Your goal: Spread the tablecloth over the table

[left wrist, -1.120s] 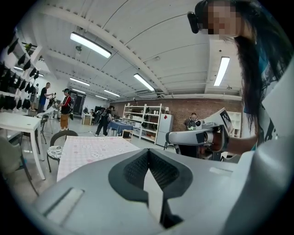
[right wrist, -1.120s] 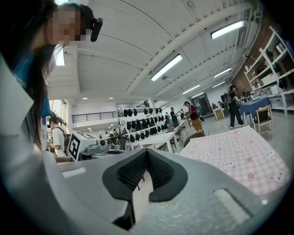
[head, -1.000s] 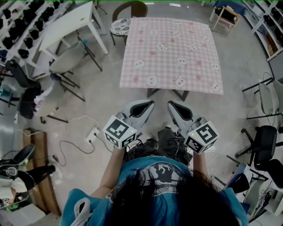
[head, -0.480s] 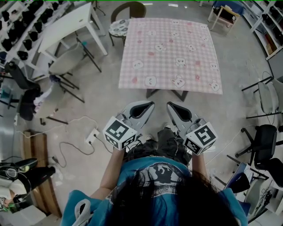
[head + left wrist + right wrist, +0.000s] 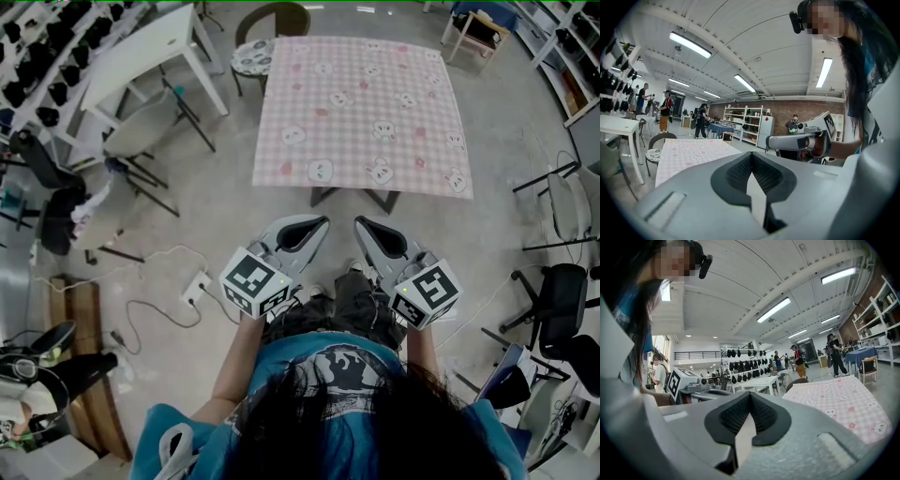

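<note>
The tablecloth, pink check with small animal prints, lies flat over the bench. It covers the whole top, and its edges overhang on every side seen. Only the bench's dark legs show, below the near edge. No large folds are visible.

The left tongs are closed, pads together, with nothing between them. The right tongs are closed and empty as well. Both are held side by side in front of the person's waist, tips toward the bench and slightly toward each other. They are well apart from the tablecloth and touch neither it nor each other. Bare floor lies between the tips and the near edge. Each gripper view shows the other tongs alongside and the tablecloth beyond.

A chair with a patterned seat stands just beside the far left corner of the bench. A white table stands further left. A power strip with its cable lies on the floor left of the left tongs. Black chairs stand at the right edge of the head view.
</note>
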